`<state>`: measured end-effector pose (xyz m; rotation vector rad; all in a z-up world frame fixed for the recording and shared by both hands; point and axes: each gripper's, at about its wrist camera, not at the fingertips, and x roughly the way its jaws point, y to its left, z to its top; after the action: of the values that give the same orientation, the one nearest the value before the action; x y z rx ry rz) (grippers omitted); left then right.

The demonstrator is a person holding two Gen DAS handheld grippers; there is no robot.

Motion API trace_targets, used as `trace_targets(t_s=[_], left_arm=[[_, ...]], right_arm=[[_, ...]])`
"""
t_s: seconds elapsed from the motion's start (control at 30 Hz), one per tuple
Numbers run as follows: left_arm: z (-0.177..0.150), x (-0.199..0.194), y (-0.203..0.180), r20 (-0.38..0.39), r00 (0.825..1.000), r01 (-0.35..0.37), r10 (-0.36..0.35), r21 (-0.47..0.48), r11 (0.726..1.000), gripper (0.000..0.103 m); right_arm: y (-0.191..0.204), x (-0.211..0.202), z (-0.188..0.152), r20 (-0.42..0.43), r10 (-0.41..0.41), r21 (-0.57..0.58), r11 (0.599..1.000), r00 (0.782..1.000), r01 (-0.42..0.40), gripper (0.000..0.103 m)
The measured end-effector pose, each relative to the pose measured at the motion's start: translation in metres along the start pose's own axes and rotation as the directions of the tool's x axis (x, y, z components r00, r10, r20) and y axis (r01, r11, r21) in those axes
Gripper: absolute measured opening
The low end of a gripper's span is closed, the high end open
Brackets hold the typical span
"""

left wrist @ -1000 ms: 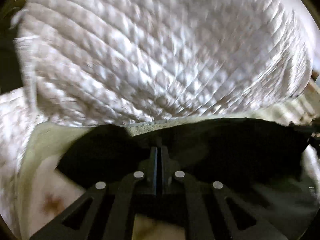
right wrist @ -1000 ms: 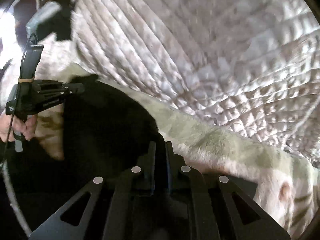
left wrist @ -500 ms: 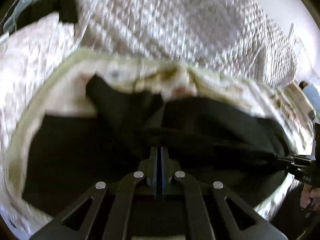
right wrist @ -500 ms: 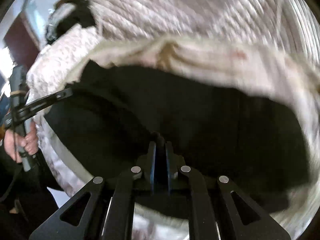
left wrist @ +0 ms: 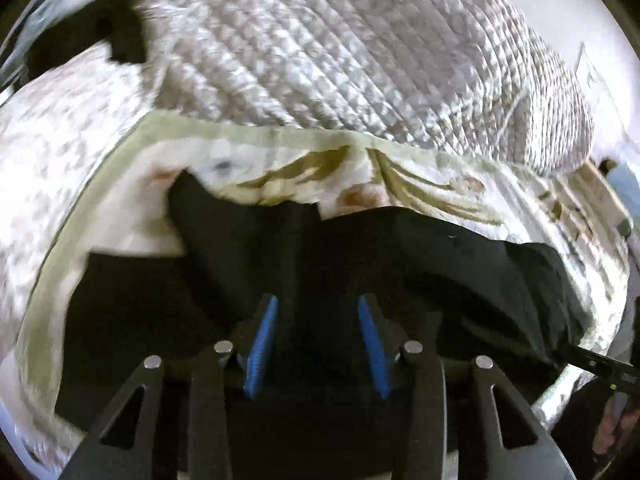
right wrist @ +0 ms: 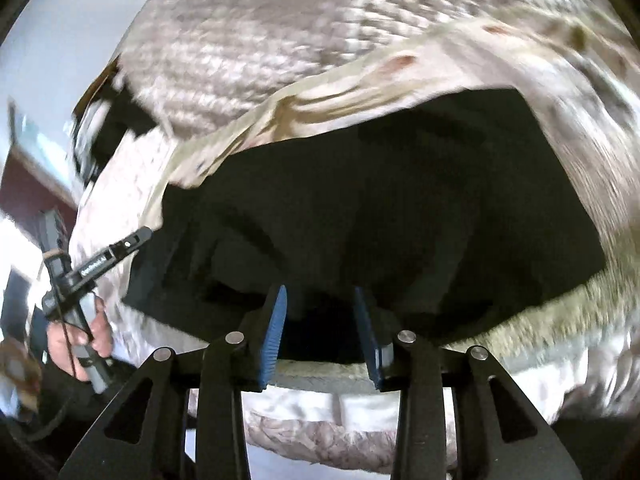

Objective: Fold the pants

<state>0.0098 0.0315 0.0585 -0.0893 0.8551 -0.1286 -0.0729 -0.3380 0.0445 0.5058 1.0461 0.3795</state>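
The black pants lie folded on a cream patterned blanket on the bed; they also fill the middle of the right wrist view. My left gripper is open, its blue pads apart just above the near part of the pants, holding nothing. My right gripper is open too, at the pants' near edge by the bed's side. The left gripper shows at the left of the right wrist view, and part of the right gripper shows at the right edge of the left wrist view.
A white quilted cover is bunched behind the blanket, also in the right wrist view. The bed's edge and mattress side lie under my right gripper. A dark object sits at the far left corner.
Both grippers were shut on the pants and carried them over and down onto the bed. Now both have opened and the pants lie released.
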Motion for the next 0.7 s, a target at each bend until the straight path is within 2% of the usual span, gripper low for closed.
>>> trace_targets(t_s=[0.1,0.23,0.3,0.33,0.37,0.43,0.53,0.63,0.7], left_arm=[[0.009,0.032,-0.014,-0.039,0.998,-0.055,0.058,0.066,0.996,0.045],[0.010,0.069,-0.018,-0.098,0.989,-0.101,0.111,0.097,0.990,0.044],[0.010,0.074,-0.017,-0.075,0.989,-0.121,0.129,0.102,0.987,0.026],[0.010,0.074,-0.016,-0.071,0.988,-0.126,0.134,0.103,0.987,0.009],[0.010,0.073,-0.015,-0.071,0.989,-0.126,0.133,0.095,0.987,0.005],[0.009,0.060,-0.007,-0.038,0.990,-0.132,0.134,0.058,0.990,0.005],[0.002,0.017,0.016,0.071,0.984,-0.161,0.164,-0.040,0.986,0.005],[-0.019,-0.031,0.051,0.148,0.966,-0.185,0.211,-0.174,0.967,0.005],[-0.042,-0.055,0.075,0.165,0.958,-0.186,0.234,-0.261,0.947,0.005]], right_arm=[[-0.010,0.000,0.000,0.006,-0.007,0.071,0.997,1.000,0.006,0.036],[-0.019,-0.006,0.003,0.024,-0.048,0.112,0.993,0.999,0.045,0.036],[-0.025,-0.009,0.003,0.031,-0.052,0.148,0.988,0.998,0.047,0.036],[-0.028,-0.011,0.003,0.038,-0.064,0.161,0.985,0.997,0.057,0.036],[-0.030,-0.013,0.004,0.046,-0.086,0.168,0.983,0.995,0.077,0.036],[-0.034,-0.017,0.006,0.064,-0.101,0.176,0.980,0.993,0.088,0.036],[-0.038,-0.019,0.006,0.063,-0.097,0.194,0.977,0.993,0.083,0.036],[-0.040,-0.018,0.005,0.064,-0.101,0.192,0.978,0.993,0.087,0.036],[-0.039,-0.018,0.004,0.066,-0.102,0.193,0.977,0.993,0.087,0.036]])
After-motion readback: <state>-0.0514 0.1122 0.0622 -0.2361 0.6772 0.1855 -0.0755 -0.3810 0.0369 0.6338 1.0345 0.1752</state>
